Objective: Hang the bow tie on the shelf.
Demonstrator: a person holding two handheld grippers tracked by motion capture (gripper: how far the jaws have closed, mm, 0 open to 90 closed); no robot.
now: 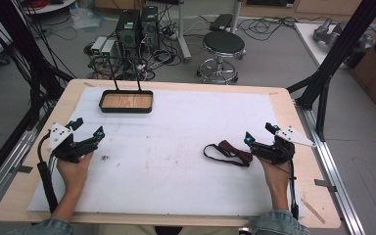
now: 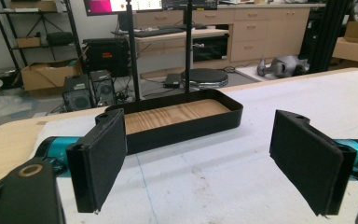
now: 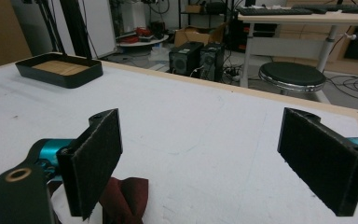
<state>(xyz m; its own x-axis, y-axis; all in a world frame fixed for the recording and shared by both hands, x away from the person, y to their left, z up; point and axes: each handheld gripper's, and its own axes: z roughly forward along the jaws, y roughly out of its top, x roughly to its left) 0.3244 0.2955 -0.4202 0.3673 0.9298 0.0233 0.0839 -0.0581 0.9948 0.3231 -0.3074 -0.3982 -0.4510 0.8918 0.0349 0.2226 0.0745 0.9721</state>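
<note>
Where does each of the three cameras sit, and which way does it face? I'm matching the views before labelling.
High view: above the person's side, looking forward and down on the table; both hands and the left gripper and right gripper show.
Left gripper view: rides the left gripper, facing the black tray; its open jaws show.
Right gripper view: rides the right gripper, facing across the table; open jaws above the dark red strap.
Shared: tray, black stool.

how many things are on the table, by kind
tray: 1
dark red strap: 1
gripper: 2, left gripper and right gripper, both open
total: 4
</note>
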